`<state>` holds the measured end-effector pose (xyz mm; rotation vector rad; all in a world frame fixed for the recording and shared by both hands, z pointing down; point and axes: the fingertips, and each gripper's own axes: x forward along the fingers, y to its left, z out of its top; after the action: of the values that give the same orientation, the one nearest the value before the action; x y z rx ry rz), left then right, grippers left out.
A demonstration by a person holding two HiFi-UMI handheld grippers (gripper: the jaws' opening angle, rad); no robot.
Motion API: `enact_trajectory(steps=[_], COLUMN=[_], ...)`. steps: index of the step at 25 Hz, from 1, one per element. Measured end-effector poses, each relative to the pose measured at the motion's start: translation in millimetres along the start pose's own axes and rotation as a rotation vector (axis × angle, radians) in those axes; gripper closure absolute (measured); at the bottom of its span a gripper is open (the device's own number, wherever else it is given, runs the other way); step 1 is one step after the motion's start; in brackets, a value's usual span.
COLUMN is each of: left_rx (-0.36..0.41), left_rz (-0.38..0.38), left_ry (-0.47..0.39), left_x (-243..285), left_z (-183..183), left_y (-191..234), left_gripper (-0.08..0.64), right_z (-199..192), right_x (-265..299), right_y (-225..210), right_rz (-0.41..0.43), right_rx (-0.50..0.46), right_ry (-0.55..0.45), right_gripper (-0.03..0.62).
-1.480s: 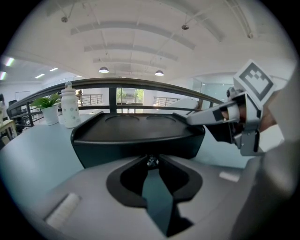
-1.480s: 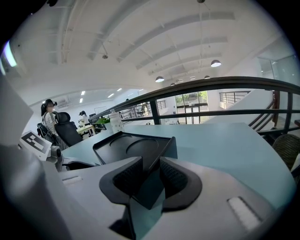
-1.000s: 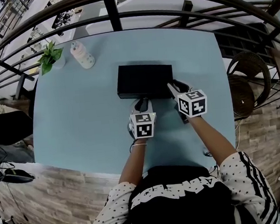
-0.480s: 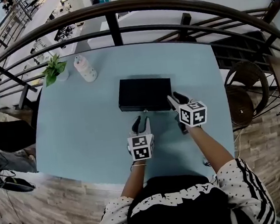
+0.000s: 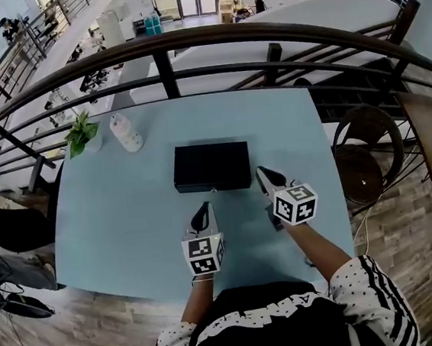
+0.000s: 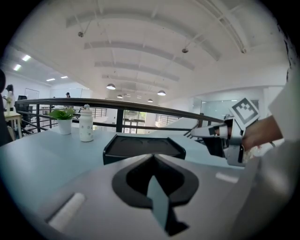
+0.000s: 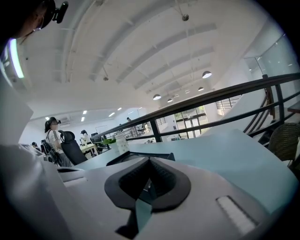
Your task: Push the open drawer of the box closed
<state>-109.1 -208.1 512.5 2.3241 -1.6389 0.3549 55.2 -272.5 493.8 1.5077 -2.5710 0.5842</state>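
Observation:
The black box [image 5: 211, 166] sits in the middle of the light blue table [image 5: 112, 210]. Its drawer front looks flush with the near face. My left gripper [image 5: 203, 207] hovers a short way in front of the box, shut and empty. My right gripper [image 5: 262, 173] is off the box's near right corner, touching nothing; its jaws are closing with nothing between them and look together. The left gripper view has the box [image 6: 143, 146] straight ahead and the right gripper [image 6: 199, 133] at the right. In the right gripper view the box [image 7: 126, 159] lies ahead to the left.
A white bottle [image 5: 126, 132] and a small potted plant [image 5: 81, 134] stand at the table's far left corner. A dark metal railing [image 5: 186, 37] runs along the far edge. Wicker chairs [image 5: 358, 173] stand beyond the right edge.
Both grippers have drawn back from the box's front toward the person. The right gripper's spread fingers have come together. The box has not moved on the table.

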Motion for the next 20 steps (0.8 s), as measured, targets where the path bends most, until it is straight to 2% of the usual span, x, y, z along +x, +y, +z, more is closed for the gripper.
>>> enact_trajectory(steps=[4,9,20], left_rx=[0.018,0.027,0.062], left_rz=[-0.015,-0.022,-0.041], left_ry=[-0.019,-0.042,-0.074], left_x=[-16,-30,-42], left_z=[10,24,40], left_y=[-4,-11,-20], left_gripper=[0.56,0.56,0.56], right_z=[9,19,28], right_x=[-20,-45,-72], right_y=[20,41,63], right_rz=[0.055,0.106,0.138], right_rx=[0.013,-0.035,-0.099], right_ry=[-0.058,-0.104,-0.167], right_gripper=[0.589,0.589,0.589])
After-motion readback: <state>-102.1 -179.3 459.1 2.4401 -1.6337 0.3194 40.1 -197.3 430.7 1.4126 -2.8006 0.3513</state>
